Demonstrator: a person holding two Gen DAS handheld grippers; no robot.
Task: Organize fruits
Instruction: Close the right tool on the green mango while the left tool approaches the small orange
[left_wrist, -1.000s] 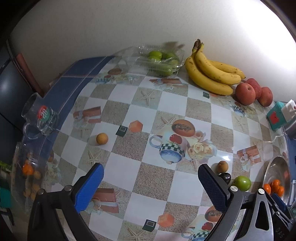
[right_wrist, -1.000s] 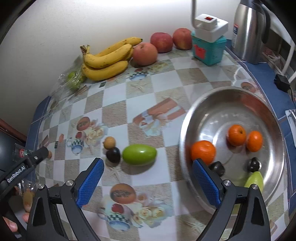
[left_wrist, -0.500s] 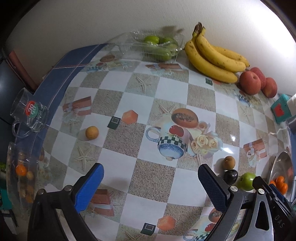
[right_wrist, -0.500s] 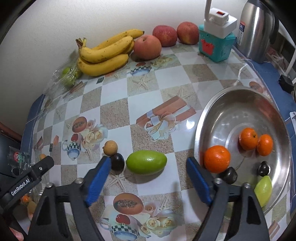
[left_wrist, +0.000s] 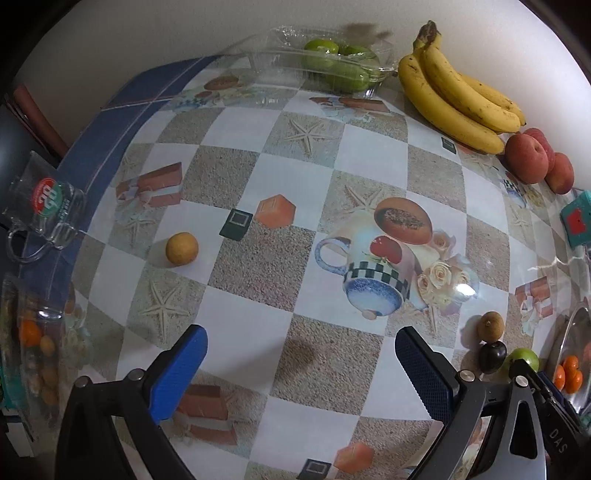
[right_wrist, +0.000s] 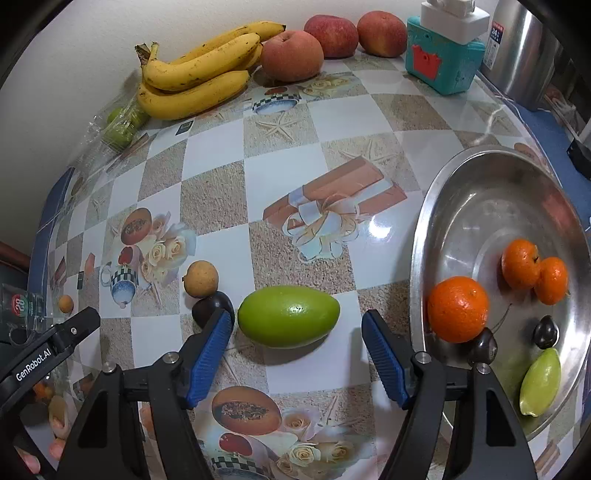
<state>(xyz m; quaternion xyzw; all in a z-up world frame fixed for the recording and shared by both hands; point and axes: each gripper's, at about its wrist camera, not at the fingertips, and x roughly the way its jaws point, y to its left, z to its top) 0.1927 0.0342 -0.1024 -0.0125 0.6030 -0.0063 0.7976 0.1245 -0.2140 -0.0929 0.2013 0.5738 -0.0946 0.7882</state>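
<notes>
My right claw (right_wrist: 295, 350) was closing around the green mango (right_wrist: 289, 316), pads not yet touching. My left claw (left_wrist: 301, 363) hung wide open, empty

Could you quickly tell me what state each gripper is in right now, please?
Left gripper: open, nothing between its fingers.
Right gripper: open and closing, lined up on the green fruit but not yet gripping it.
</notes>
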